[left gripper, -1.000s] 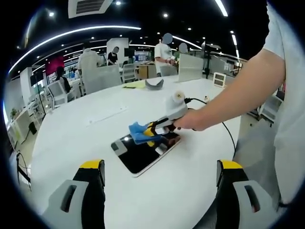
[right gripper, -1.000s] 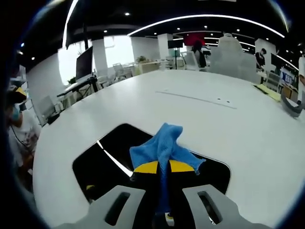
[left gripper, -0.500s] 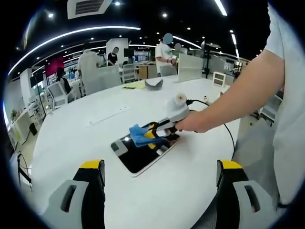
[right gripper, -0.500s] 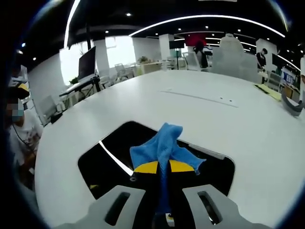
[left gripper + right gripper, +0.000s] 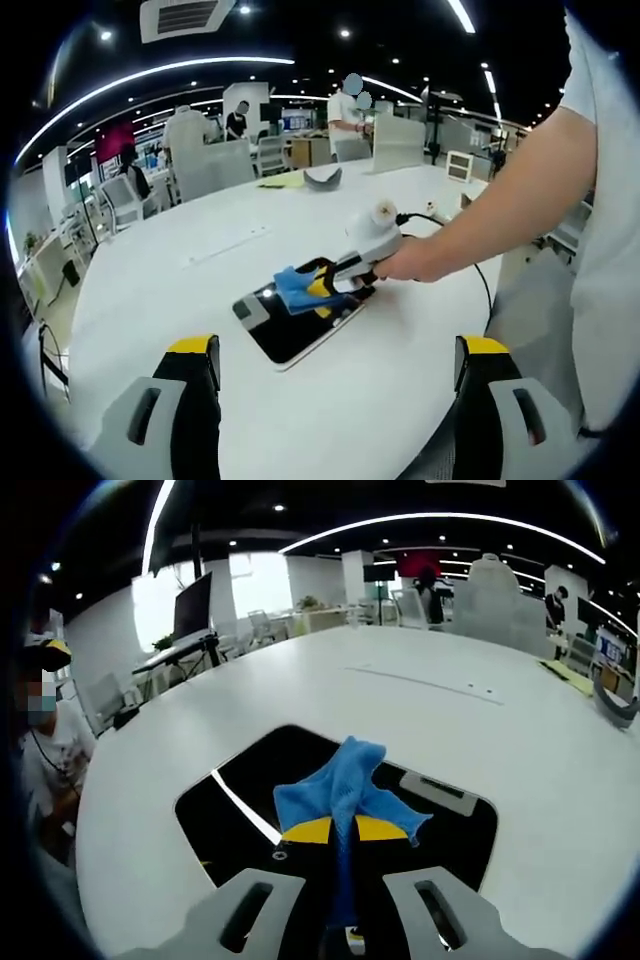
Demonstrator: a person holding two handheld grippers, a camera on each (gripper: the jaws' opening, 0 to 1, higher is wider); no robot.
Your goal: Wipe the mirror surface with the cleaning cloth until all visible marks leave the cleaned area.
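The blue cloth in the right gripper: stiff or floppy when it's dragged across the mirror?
Probably floppy: the blue cloth bunches in soft folds beyond the shut right gripper. Likely light, since that pinch alone holds it. Its loose corners may drag over the mirror.

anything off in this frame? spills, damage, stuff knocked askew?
Nothing stands out. The mirror lies flat on the white table, and the right hand-held gripper holds the blue cloth on it. The left hand-held gripper is open, clear of both.

The cleaning cloth (image 5: pixel 343 786) is soft, nubby blue fabric lying on the glossy dark mirror (image 5: pixel 240 810), which rests on the smooth matt white table (image 5: pixel 520 750).
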